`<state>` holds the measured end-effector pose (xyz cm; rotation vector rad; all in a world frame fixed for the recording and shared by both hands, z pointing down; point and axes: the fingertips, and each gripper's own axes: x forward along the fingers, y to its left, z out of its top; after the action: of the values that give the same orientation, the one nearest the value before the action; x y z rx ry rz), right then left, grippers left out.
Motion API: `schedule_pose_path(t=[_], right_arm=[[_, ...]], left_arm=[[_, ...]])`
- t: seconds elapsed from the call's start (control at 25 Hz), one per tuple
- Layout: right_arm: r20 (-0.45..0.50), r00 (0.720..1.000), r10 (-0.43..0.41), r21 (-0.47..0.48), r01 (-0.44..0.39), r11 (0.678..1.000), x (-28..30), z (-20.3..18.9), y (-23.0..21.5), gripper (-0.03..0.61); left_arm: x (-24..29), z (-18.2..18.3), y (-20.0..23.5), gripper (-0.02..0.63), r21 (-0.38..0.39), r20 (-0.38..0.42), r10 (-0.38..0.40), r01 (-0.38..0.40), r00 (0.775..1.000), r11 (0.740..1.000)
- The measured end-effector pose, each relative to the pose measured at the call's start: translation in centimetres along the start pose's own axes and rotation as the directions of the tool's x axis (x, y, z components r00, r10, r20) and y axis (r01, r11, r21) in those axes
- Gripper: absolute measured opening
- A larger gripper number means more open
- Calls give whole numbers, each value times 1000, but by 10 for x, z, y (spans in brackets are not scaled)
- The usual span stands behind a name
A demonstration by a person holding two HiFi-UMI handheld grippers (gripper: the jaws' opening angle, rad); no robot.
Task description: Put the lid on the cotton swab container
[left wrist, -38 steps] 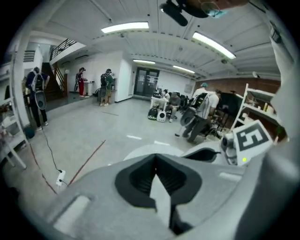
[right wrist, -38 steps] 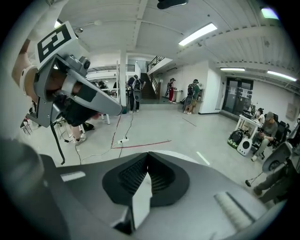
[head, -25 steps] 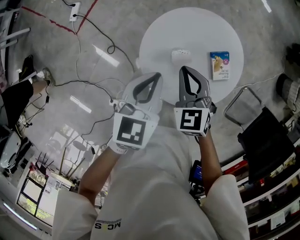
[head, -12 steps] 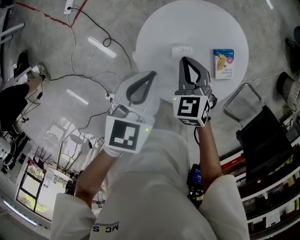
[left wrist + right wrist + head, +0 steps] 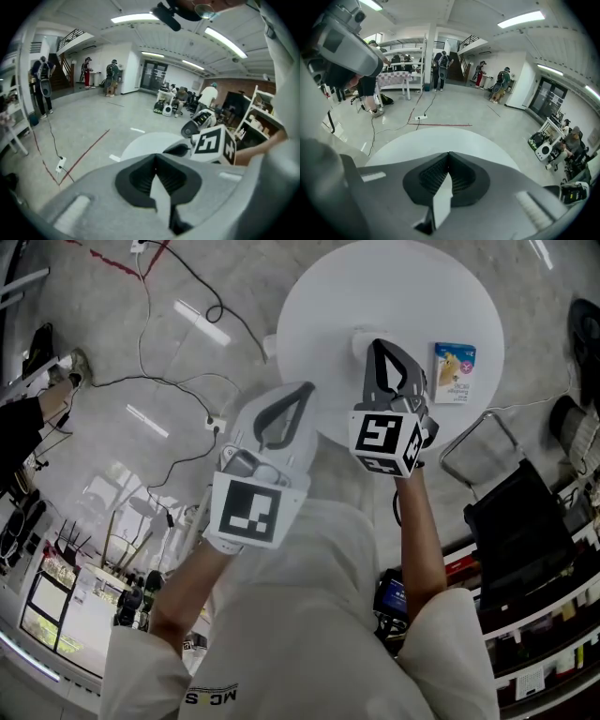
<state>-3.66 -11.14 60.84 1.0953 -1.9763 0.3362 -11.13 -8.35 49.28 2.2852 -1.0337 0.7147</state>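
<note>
A small white cotton swab container sits on the round white table, partly hidden behind my right gripper; I cannot make out a separate lid. My dark grey right gripper hangs over the table's near half, its tip right beside the container, shut and empty. My white left gripper is shut with nothing in it, just off the table's left edge over the floor. In the right gripper view the jaws meet over bare tabletop. In the left gripper view the jaws also meet.
A blue and white box lies on the table's right side. Black cables and a power strip run over the floor at left. A metal-framed chair stands at the right, with shelves beyond it. People stand far off.
My right gripper has moved forward over the table until its tip reaches the container. The left gripper has stayed near the table's left edge.
</note>
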Motion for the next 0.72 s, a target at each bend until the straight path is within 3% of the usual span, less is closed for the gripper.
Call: schedule_pose_path(t=[0.2, 0.44, 0.72], right_arm=[[-18, 1000, -7, -72, 5, 997, 2, 3, 3, -15], [15, 999, 38, 48, -39, 998, -4, 5, -1, -12], [87, 995, 38, 39, -42, 998, -33, 29, -3, -11]], left_arm=[[-5, -3, 1, 0, -10, -1, 16, -16, 1000, 1000], [-12, 0, -3, 0, -3, 5, 20, -20, 1000, 1000], [-26, 10, -7, 0, 32, 23, 23, -23, 999, 999]])
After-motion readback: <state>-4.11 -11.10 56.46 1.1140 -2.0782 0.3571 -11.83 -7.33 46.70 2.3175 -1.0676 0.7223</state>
